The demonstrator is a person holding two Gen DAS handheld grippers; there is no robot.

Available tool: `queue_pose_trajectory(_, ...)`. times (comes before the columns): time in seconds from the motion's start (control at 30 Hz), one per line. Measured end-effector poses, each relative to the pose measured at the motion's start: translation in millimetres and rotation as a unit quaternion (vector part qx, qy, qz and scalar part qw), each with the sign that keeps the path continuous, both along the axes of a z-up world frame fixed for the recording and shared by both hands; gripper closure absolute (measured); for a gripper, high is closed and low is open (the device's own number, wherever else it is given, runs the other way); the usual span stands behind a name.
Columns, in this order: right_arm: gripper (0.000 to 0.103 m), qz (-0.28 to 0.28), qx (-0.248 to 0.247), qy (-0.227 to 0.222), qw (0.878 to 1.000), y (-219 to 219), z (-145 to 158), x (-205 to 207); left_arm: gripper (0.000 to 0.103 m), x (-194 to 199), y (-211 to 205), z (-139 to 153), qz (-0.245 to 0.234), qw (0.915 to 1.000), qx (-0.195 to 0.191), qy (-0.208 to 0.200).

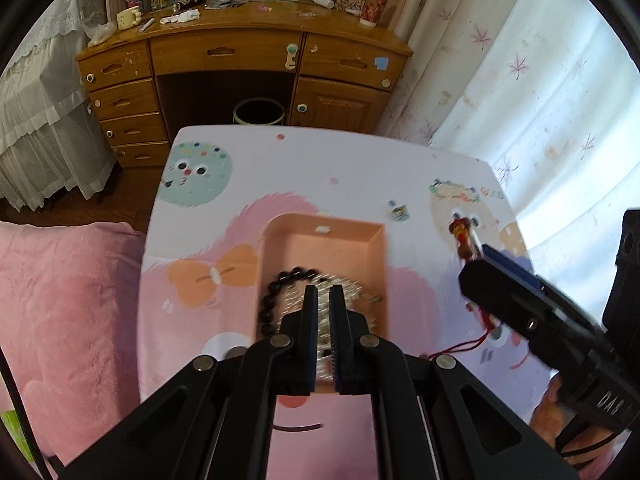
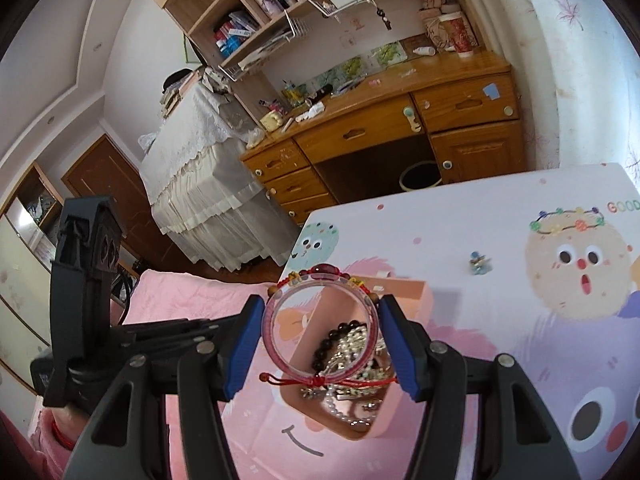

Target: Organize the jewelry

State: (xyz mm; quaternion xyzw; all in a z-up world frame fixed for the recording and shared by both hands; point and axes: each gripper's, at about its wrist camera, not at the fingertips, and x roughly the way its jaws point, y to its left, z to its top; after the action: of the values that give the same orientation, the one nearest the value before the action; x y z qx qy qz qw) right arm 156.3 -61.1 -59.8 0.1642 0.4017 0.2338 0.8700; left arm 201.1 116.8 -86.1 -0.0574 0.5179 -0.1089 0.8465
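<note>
Two grippers are working over a small table [image 2: 460, 216] with a cartoon print. The right gripper [image 2: 320, 340] holds a pink bangle [image 2: 267, 336] across its width, one blue pad on each side, at 9 and 3 o'clock of the ring. A red cord bracelet [image 2: 320, 270] with beads hangs together with it; its knot dangles at 6 o'clock. The bangle looks stiff and smooth, so I judge it can slip or crack if squeezed hard; pressing on the outer rim at two opposite points seems the safest hold. The cord is soft and light and may catch on other pieces.

Below the ring sits a pink tray [image 2: 420, 292], already holding a black bead bracelet [image 2: 340, 330] and a silver chain [image 2: 360, 344]. The left gripper [image 1: 324, 292] is fully clenched and hovers over this tray; whether it pinches the chain I cannot tell, because the view is blurred. A small blue charm [image 2: 478, 262] is lying alone on the table, at about 2 o'clock from the tray.
</note>
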Motion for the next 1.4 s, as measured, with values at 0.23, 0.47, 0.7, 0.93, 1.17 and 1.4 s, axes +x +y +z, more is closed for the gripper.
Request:
queue_pose_trajectory(0.23, 0.03, 0.001, -0.087, 0.05, 0.995, 25, -27, 8, 0.094, -8, 30, -29, -0.007, 0.9997, 0.006, 0.023)
queue_pose_trajectory(0.47, 0.03, -0.019, -0.065, 0.078, 0.995, 16, -31, 19, 0.086, -6, 30, -33, -0.015, 0.9997, 0.016, 0.011)
queue_pose_trajectory(0.7, 0.03, -0.067, -0.049, 0.158, 0.984, -16, -38, 54, 0.078, -10, 21, -34, -0.027, 0.9996, 0.003, -0.005)
queue_pose_trajectory(0.93, 0.03, -0.124, -0.089, 0.23, 0.961, -46, -58, 104, 0.062, -19, 28, -41, -0.019, 0.9998, 0.007, -0.006)
queue_pose_trajectory(1.17, 0.03, -0.179, -0.053, 0.311, 0.932, -74, -103, 153, 0.049, -18, 53, -47, 0.01, 0.9997, -0.012, -0.018)
queue_pose_trajectory(1.4, 0.035, -0.214, -0.039, 0.332, 0.918, -77, -128, 174, 0.041, -17, 78, -50, 0.034, 0.998, -0.033, -0.042)
